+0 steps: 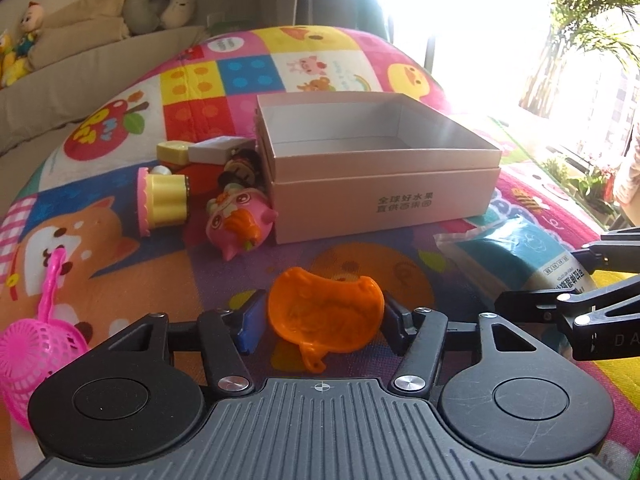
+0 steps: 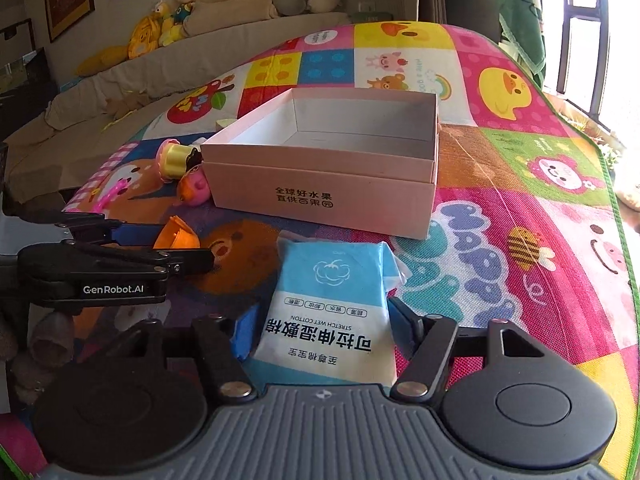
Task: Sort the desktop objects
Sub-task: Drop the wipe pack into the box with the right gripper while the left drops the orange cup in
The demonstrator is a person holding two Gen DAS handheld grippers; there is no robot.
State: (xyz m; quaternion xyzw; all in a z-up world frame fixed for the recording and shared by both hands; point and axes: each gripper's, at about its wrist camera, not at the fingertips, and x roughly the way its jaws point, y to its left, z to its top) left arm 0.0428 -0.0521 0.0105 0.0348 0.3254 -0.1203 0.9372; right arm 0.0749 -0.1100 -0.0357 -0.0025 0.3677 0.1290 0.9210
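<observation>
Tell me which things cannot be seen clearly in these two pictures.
- Toys behind the pink pig toy: left wrist view, they overlap each other; right wrist view, the pink box hides most.
- Box floor near its front: front wall covers it, both views.
- Window area: left wrist view, glare.
- Pink net scoop: cut by the left edge.

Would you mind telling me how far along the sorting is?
Nothing looks sorted yet: the pink box is empty. In hand: left gripper brackets the orange toy dish; right gripper brackets the cotton pad pack. Left: pink pig toy, yellow cup, pink scoop.
</observation>
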